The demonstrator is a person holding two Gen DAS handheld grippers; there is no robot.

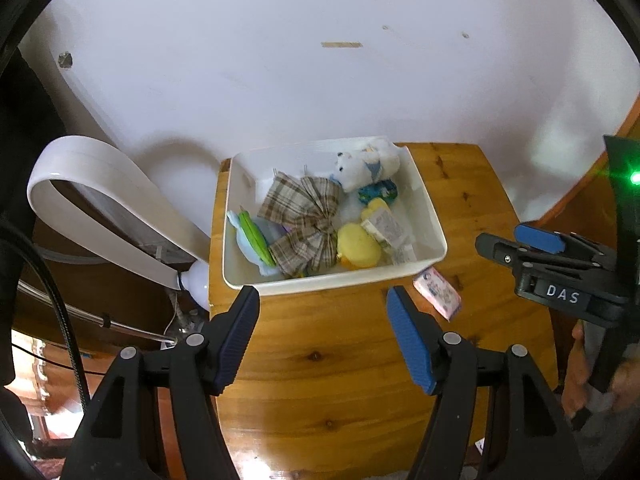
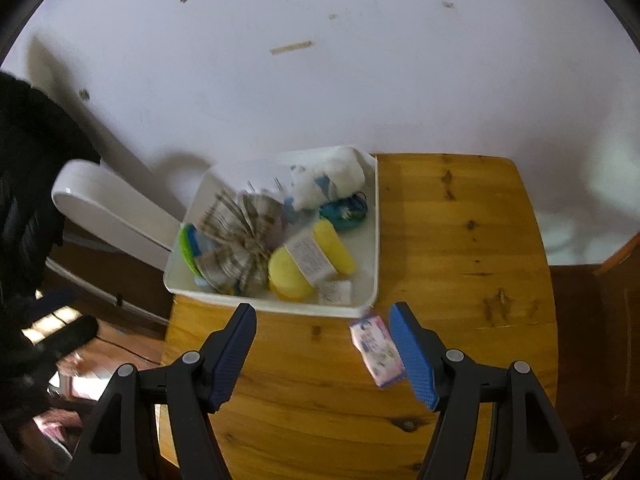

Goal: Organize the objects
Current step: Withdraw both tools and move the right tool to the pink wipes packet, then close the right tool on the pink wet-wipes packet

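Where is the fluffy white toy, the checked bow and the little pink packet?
fluffy white toy (image 1: 366,165), left wrist view, on its body at the bin's far end.
checked bow (image 1: 306,224), left wrist view, on its knotted middle.
little pink packet (image 2: 377,351), right wrist view, on its printed top face.

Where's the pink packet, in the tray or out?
Out. The pink packet lies flat on the wooden table, just past the white tray at its near right corner, beside the right gripper's finger.

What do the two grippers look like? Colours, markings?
Both match: black plastic scissor-style arms with silver pivot rivets, and blue ribbed pads on the fingers. The right gripper, seen from the left wrist view, carries a white "DAS" label and a green indicator light behind it.
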